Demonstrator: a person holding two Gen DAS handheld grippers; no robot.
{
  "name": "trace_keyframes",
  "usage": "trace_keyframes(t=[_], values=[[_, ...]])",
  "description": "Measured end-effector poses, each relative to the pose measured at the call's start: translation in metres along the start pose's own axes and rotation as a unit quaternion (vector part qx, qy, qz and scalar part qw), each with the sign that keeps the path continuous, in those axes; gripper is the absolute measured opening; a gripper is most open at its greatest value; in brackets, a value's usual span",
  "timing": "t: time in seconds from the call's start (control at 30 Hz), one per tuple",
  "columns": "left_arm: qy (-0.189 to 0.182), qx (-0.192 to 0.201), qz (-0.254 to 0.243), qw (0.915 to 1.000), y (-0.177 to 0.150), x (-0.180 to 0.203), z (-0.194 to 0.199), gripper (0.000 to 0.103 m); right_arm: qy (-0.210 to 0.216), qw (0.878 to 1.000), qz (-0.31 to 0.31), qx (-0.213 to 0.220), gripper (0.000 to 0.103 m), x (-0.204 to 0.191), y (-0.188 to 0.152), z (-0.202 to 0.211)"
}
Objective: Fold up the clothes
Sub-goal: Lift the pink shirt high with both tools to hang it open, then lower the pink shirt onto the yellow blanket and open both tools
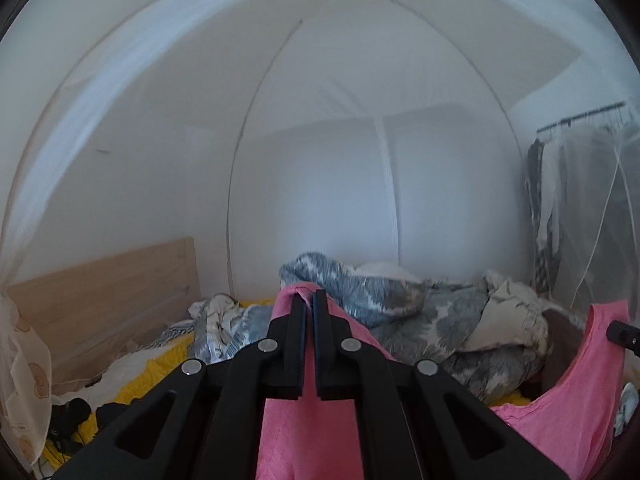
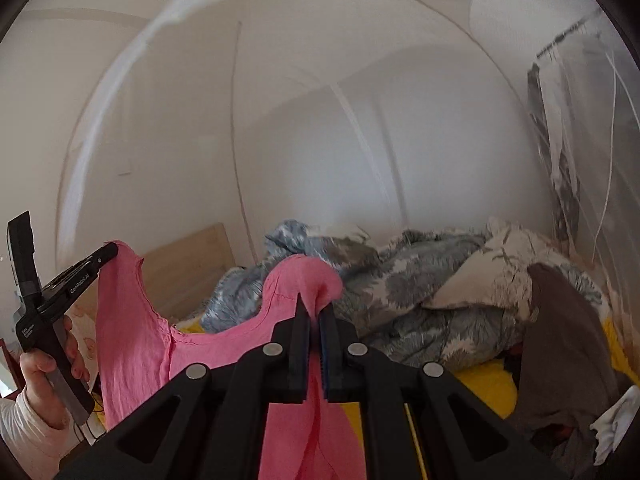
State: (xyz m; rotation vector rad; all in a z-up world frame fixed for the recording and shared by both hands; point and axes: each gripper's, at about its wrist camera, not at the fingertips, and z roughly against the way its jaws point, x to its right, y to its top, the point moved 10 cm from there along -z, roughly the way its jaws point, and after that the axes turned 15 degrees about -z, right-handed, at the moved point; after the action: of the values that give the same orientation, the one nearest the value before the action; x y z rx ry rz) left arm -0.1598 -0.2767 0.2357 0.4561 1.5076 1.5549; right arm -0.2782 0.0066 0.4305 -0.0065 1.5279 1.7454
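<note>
A pink sleeveless top [image 1: 568, 412] [image 2: 132, 344] hangs stretched in the air above the bed, held by both shoulder straps. My left gripper [image 1: 308, 300] is shut on one strap, with pink cloth bunched at its tips and hanging below. My right gripper [image 2: 314, 306] is shut on the other strap, the fabric folding over its tips. In the right wrist view the left gripper [image 2: 108, 254] shows at the far left, held by a hand [image 2: 44, 364], pinching the strap's top. The right gripper's edge [image 1: 622, 334] peeks in at the left wrist view's right side.
A crumpled grey-and-white duvet [image 1: 400, 312] [image 2: 400, 292] lies on the yellow sheet [image 2: 484, 384]. A brown garment [image 2: 560, 344] drapes at the right. A white mosquito net [image 1: 320, 120] domes overhead. A wooden headboard [image 1: 104, 300] stands left; a clothes rack [image 1: 576, 184] stands right.
</note>
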Motion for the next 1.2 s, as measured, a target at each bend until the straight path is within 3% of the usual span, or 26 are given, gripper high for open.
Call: trace_keyframes(t=[0.2,0.33,0.43,0.5,0.53,0.57,0.63,0.7,0.73,0.77,0.83,0.87,0.97,1.03,1.1,1.17,1.2], values=[[-0.020,-0.112,-0.012,0.9935,-0.096,0.060,-0.134,0.003,-0.060,0.994,-0.049,-0.078,0.004,0.086,-0.056,-0.139],[-0.018,-0.173,-0.015,0.9847,-0.145,0.075,-0.190,0.003,-0.080,0.988,-0.065,-0.111,0.004,0.120,-0.087,-0.204],[-0.017,-0.218,-0.037,0.9751,-0.182,0.085,-0.219,0.008,-0.097,0.983,-0.073,-0.137,0.004,0.137,-0.109,-0.237],[-0.017,-0.248,-0.052,0.9673,-0.206,0.092,-0.238,0.025,-0.112,0.976,-0.081,-0.168,0.006,0.151,-0.131,-0.257],[-0.017,-0.262,-0.060,0.9630,-0.217,0.096,-0.247,0.027,-0.127,0.970,-0.087,-0.187,0.013,0.160,-0.143,-0.265],[-0.028,-0.282,-0.068,0.9567,-0.232,0.099,-0.252,0.031,-0.141,0.964,-0.092,-0.206,0.027,0.169,-0.154,-0.273],[-0.036,-0.308,-0.082,0.9471,-0.254,0.099,-0.256,0.031,-0.167,0.956,-0.095,-0.221,0.047,0.182,-0.166,-0.277],[-0.052,-0.333,-0.079,0.9382,-0.269,0.095,-0.257,0.036,-0.186,0.955,-0.089,-0.211,0.049,0.194,-0.167,-0.272],[-0.081,-0.354,-0.063,0.9294,-0.276,0.095,-0.257,0.044,-0.189,0.955,-0.090,-0.209,0.050,0.198,-0.165,-0.269],[-0.114,-0.377,-0.045,0.9179,-0.283,0.096,-0.256,0.061,-0.189,0.955,-0.095,-0.207,0.051,0.200,-0.162,-0.263],[-0.160,-0.424,-0.015,0.8911,-0.296,0.093,-0.251,0.063,-0.187,0.955,-0.109,-0.201,0.051,0.205,-0.154,-0.248],[-0.159,-0.429,-0.015,0.8891,-0.295,0.086,-0.246,0.063,-0.183,0.956,-0.118,-0.198,0.054,0.206,-0.150,-0.236],[-0.113,-0.394,-0.028,0.9117,-0.273,0.056,-0.220,0.062,-0.164,0.958,-0.124,-0.199,0.055,0.196,-0.148,-0.193],[-0.108,-0.363,-0.002,0.9255,-0.257,0.045,-0.188,0.063,-0.148,0.962,-0.114,-0.201,0.055,0.184,-0.157,-0.154],[-0.141,-0.317,0.026,0.9374,-0.241,0.053,-0.142,0.070,-0.142,0.966,-0.090,-0.198,0.055,0.171,-0.171,-0.113],[-0.191,-0.293,0.041,0.9358,-0.235,0.074,-0.096,0.074,-0.134,0.969,-0.076,-0.191,0.057,0.160,-0.186,-0.079],[-0.230,-0.288,0.058,0.9278,-0.236,0.090,-0.074,0.075,-0.129,0.970,-0.078,-0.190,0.058,0.157,-0.195,-0.064]])
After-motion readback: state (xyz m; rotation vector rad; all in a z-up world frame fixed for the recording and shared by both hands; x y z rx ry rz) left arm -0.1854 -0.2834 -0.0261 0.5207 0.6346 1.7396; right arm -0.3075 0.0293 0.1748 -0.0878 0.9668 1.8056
